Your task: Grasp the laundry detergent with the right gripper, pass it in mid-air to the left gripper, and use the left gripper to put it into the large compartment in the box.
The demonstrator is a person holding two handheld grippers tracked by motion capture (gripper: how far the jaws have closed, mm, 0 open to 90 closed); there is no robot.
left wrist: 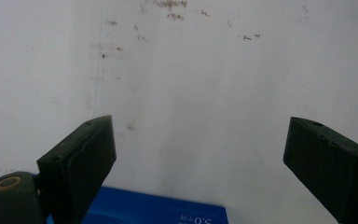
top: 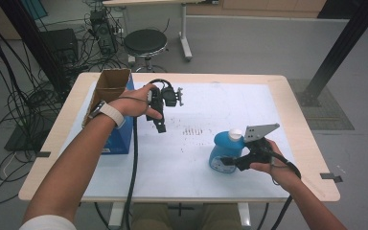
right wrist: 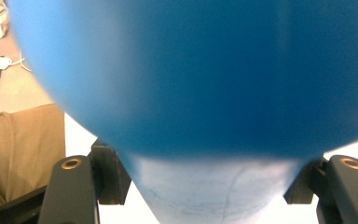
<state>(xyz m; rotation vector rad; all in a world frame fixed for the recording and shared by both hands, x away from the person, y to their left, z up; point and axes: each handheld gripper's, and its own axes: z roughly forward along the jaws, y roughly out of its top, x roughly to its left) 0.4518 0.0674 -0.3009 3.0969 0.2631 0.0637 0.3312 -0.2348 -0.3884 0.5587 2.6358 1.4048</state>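
Blue bottle, upright near the table's front right edge, sits pinched at its base by our right gripper, ready for lifting; our left gripper hovers spread beside the open blue box, apparently awaiting it.

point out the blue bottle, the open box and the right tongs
blue bottle [top: 219, 154]: high view, on its blue body left of the tongs
open box [top: 120, 139]: high view, on its blue side wall
right tongs [top: 231, 162]: high view, at the tips against the bottle
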